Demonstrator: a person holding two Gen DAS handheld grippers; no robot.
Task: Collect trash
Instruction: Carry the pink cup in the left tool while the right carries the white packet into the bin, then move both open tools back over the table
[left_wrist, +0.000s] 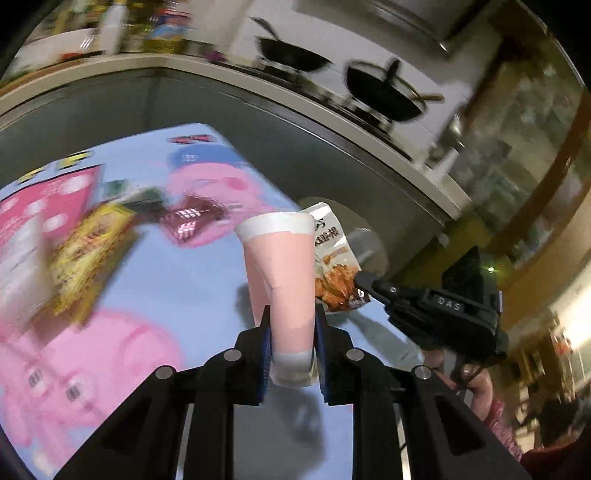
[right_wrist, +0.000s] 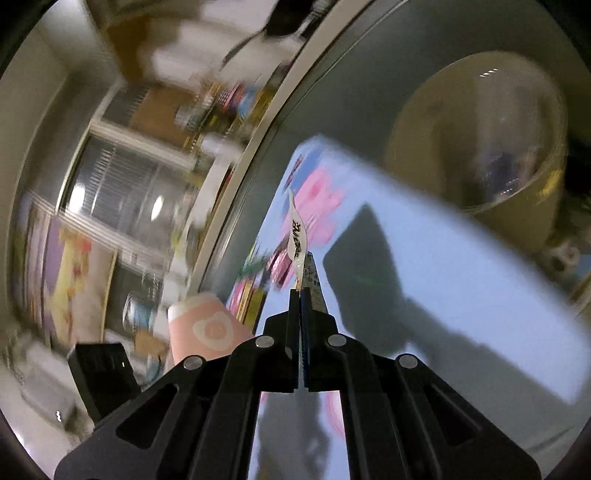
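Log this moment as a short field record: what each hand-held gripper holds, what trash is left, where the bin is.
left hand-held gripper: shut on pink paper cup, held off the mat
right hand-held gripper: shut on snack wrapper, pinched at one edge
remaining trash: yellow packet and maroon wrapper on cartoon mat
bin: open, beyond the mat's far edge
image quality: motion-blurred

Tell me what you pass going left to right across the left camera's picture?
Yellow packet → shiny red wrapper → pink cup in the left gripper → snack packet → right gripper.
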